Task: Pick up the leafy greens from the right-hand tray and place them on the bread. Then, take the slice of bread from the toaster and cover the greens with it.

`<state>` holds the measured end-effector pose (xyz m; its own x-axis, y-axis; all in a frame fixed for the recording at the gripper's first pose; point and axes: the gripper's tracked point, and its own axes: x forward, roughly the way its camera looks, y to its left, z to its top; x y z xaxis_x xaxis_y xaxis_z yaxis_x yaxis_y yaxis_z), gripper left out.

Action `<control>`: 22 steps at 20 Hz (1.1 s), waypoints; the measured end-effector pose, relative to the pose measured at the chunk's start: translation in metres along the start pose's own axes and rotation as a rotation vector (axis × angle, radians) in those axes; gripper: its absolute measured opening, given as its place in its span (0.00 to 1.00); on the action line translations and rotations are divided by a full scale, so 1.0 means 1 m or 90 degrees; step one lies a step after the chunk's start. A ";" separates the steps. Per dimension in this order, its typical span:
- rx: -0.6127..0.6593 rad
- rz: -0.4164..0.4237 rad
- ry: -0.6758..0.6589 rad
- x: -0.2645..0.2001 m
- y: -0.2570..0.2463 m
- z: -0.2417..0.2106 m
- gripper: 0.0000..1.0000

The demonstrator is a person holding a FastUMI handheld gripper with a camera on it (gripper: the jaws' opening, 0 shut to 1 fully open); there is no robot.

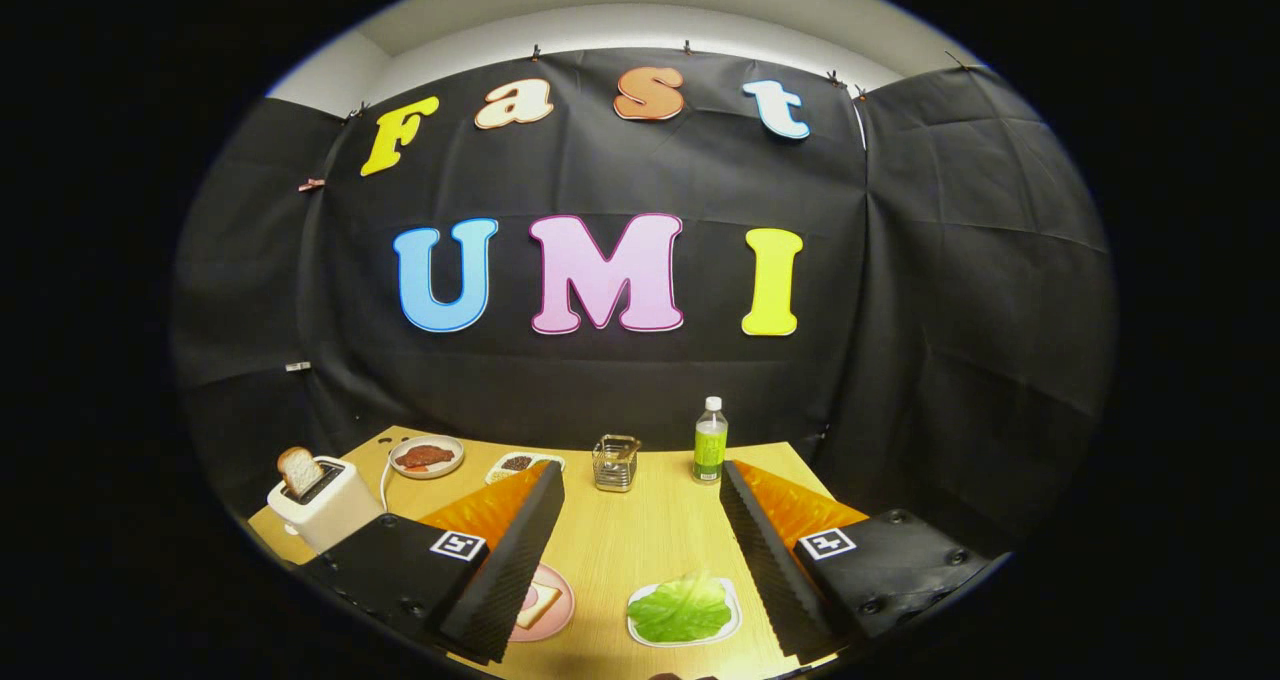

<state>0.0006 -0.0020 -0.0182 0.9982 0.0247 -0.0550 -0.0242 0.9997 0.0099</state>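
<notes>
One table (640, 540) is seen, and on it the things are counted. One toaster (325, 500) is found at ten o'clock, with one slice of bread (299, 470) in it. Two round plates are counted: one with meat (426, 456) at eleven o'clock, one pink plate (548, 605) at seven o'clock, carrying a second bread slice (538, 603). Two white trays are counted: one with dark grains (522, 466), one with the leafy greens (681, 610) at six o'clock. One glass holder (615, 462) and one bottle (710, 442) are counted at twelve o'clock. One gripper (640, 520) is seen, jaws spread wide apart.
</notes>
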 end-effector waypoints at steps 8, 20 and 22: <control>-0.003 0.010 0.018 0.004 0.002 -0.009 0.97; -0.015 0.005 0.106 0.030 -0.004 -0.067 0.98; -0.020 0.005 0.139 0.035 -0.007 -0.089 0.98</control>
<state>0.0308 -0.0076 -0.1086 0.9625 0.0311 -0.2696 -0.0377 0.9991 -0.0196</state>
